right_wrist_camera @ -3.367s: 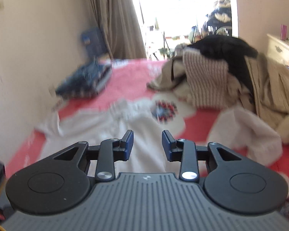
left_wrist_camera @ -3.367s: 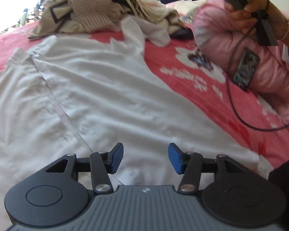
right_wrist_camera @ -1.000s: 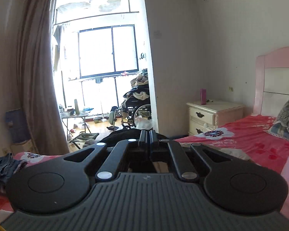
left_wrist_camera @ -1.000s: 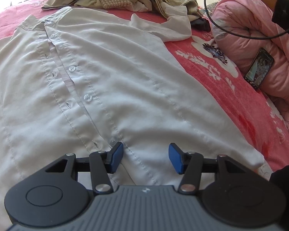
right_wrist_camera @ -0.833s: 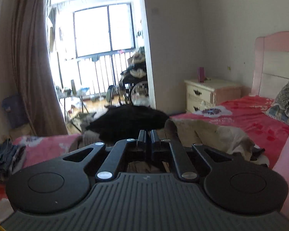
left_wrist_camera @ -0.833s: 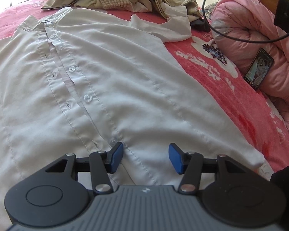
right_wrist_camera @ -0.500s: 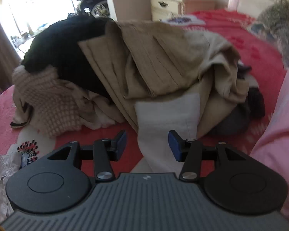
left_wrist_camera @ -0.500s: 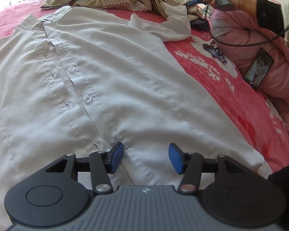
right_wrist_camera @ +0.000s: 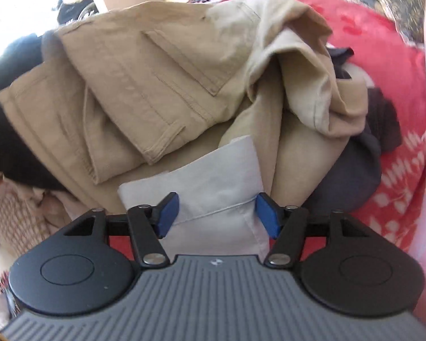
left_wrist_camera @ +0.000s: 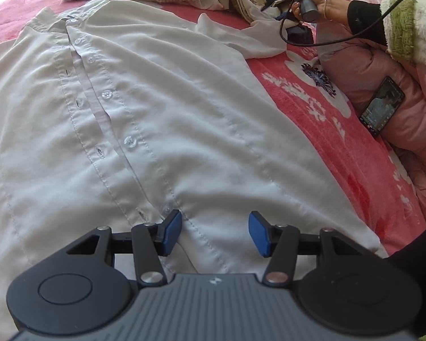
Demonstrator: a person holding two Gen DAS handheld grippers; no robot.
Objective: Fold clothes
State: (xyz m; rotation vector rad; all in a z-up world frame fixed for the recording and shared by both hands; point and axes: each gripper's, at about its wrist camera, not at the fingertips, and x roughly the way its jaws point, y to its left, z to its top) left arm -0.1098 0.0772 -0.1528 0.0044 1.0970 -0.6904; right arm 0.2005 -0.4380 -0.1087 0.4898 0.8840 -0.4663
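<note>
Both grippers stand half open, gripping nothing: the left gripper (left_wrist_camera: 215,233) hovers over the hem of the white shirt (left_wrist_camera: 144,108) spread on the red blanket (left_wrist_camera: 321,119). The right gripper (right_wrist_camera: 217,214), its jaws just parted, straddles the shirt's cuff (right_wrist_camera: 213,182), which lies against the tan trousers (right_wrist_camera: 162,79).

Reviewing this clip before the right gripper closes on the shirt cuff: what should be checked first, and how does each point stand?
1. Right gripper open: ok; its jaws have just opened.
2. Cuff between the jaws: ok; pads not pressing.
3. Cuff free of the khaki trousers: not ok; its far end is tucked under them.
4. Left gripper open over the shirt hem: ok, nothing gripped.
5. Shirt front lying flat: ok, minor wrinkles.
6. Cable clear of the sleeve: cannot tell.
</note>
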